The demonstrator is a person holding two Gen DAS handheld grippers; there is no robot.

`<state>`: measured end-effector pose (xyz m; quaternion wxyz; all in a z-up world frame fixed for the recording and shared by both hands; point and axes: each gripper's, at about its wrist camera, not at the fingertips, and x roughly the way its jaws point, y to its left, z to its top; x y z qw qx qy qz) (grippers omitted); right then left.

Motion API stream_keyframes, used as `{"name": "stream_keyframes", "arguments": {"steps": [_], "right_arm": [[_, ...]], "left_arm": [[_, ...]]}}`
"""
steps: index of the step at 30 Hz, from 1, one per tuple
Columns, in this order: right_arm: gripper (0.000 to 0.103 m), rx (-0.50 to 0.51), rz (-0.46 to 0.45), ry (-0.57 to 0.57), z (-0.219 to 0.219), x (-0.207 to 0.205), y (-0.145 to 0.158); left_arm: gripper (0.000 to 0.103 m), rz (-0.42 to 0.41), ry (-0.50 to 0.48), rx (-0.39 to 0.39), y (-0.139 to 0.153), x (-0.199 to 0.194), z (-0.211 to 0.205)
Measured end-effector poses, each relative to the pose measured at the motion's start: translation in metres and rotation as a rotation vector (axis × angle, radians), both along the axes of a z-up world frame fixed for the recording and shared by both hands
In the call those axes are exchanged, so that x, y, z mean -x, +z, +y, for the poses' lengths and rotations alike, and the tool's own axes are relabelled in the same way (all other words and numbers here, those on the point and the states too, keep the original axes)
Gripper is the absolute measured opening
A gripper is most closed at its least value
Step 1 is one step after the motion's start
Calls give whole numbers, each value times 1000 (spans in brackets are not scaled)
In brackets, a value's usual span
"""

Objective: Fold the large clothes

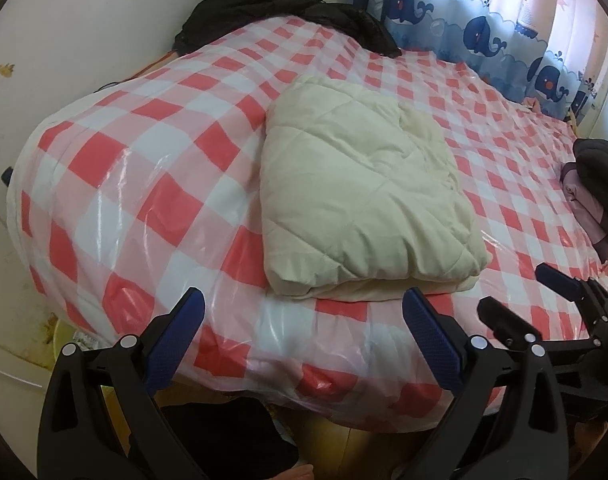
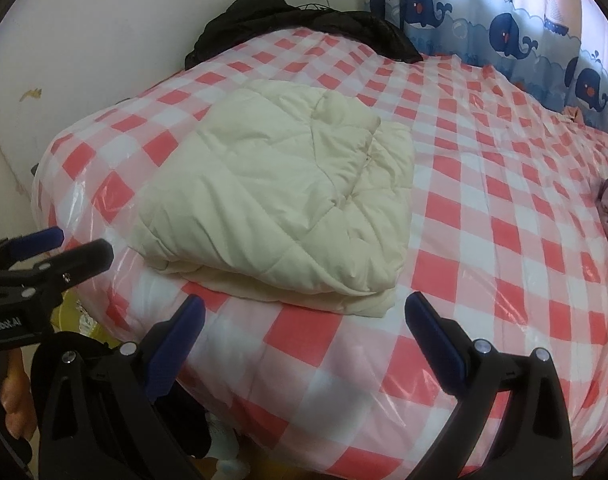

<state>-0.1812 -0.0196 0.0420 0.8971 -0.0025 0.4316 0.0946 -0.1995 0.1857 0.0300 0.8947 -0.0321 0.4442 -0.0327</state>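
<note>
A cream quilted garment (image 1: 363, 196) (image 2: 280, 204) lies folded into a thick rectangle on the bed, near its front edge. My left gripper (image 1: 304, 308) hangs open just in front of the bundle's near edge, with nothing between its blue pads (image 1: 184, 332). My right gripper (image 2: 304, 312) is also open and empty, held just short of the bundle's near right corner. In the left wrist view the right gripper (image 1: 515, 292) shows at the lower right, open. In the right wrist view the left gripper (image 2: 72, 242) shows at the left edge, open.
The bed wears a red and white checked plastic cover (image 1: 152, 184) (image 2: 503, 216). Dark clothes (image 1: 288, 4) (image 2: 296, 16) are heaped at the far head end by the wall. More dark and pink clothes (image 1: 595, 192) lie at the right edge. A whale-print curtain (image 2: 503, 28) hangs behind.
</note>
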Motion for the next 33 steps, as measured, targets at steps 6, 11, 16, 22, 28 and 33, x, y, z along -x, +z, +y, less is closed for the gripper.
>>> {"name": "stream_keyframes", "arguments": {"steps": [6, 11, 16, 22, 28, 33], "right_arm": [[96, -19, -3, 3, 1, 5, 3], [96, -22, 7, 15, 5, 7, 3], [96, 19, 4, 16, 12, 12, 3], [96, 20, 12, 4, 11, 12, 3], [96, 13, 23, -5, 11, 12, 0], [96, 15, 32, -2, 12, 12, -2]], "left_arm": [[95, -6, -3, -3, 1, 4, 4], [95, -11, -16, -12, 5, 10, 6], [95, 5, -19, -34, 6, 9, 6], [95, -8, -12, -32, 8, 12, 12], [95, 2, -3, -52, 8, 11, 13], [95, 4, -7, -53, 7, 11, 13]]}}
